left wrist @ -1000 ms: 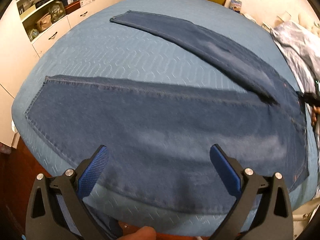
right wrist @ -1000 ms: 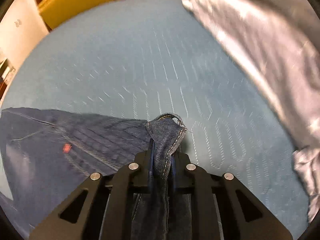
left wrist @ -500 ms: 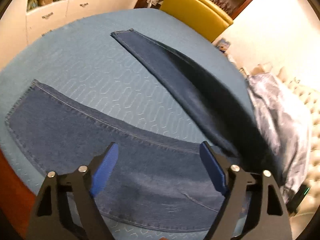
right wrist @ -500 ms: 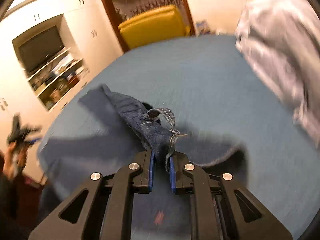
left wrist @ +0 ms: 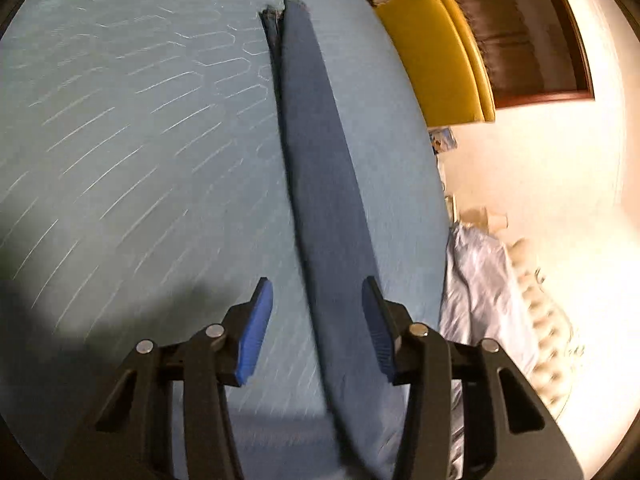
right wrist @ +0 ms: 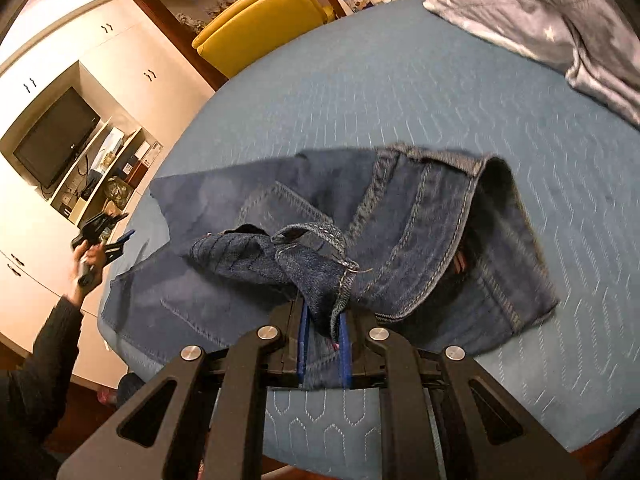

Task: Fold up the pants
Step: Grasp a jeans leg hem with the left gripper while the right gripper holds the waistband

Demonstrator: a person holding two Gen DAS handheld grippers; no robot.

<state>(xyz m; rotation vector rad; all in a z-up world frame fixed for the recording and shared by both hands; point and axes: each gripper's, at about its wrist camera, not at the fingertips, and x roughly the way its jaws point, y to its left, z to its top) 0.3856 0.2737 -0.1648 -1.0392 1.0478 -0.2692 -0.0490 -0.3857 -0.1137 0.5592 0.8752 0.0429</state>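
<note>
Meanwhile, the right gripper (right wrist: 323,340) was clamped on a bunched fold of the jeans (right wrist: 420,240), which lay half doubled over on the blue quilted bedspread (right wrist: 440,92). The left gripper (left wrist: 316,328) hung above the bed with its jaws spread wide and apparently empty, though that view was blurred, and one trouser leg (left wrist: 320,168) ran between its fingers.
</note>
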